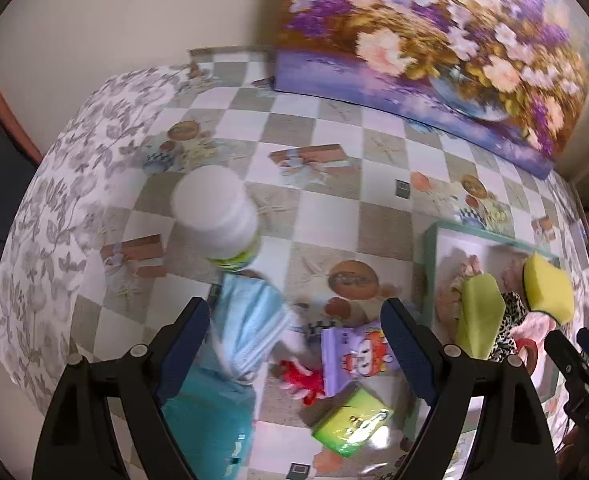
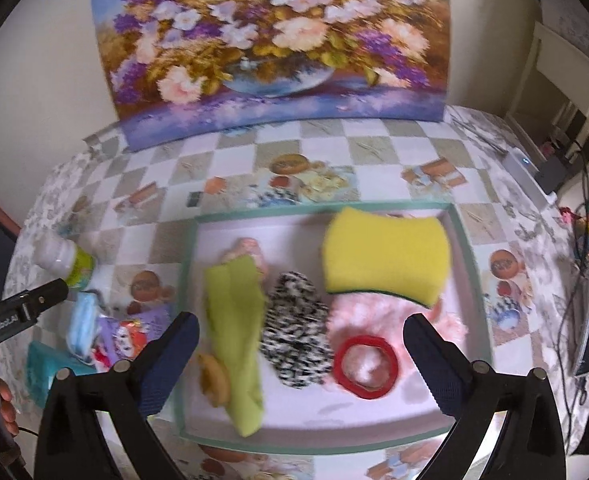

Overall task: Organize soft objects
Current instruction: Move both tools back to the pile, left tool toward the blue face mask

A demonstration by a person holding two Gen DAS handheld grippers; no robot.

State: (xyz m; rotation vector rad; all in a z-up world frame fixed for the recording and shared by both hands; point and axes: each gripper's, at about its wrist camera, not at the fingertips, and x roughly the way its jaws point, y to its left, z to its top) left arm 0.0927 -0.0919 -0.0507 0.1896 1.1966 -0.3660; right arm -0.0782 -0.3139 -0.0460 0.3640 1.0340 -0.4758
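Now yellow sponge [image 2: 386, 256] beyond open right hand-held gripper [image 2: 300, 340].

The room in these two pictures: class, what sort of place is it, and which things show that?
Probably a home: a table under a patterned checked tablecloth, a flower painting leaning against the wall, and a tray of household soft things.

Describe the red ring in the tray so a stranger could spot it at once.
Start at the teal-rimmed tray on the checkered tablecloth, in front of the flower painting. Along its near side, right of the black-and-white fuzzy piece, lies a fluffy pink cloth. The red ring rests on it: the only hard-edged, angular, hollow thing among soft items.
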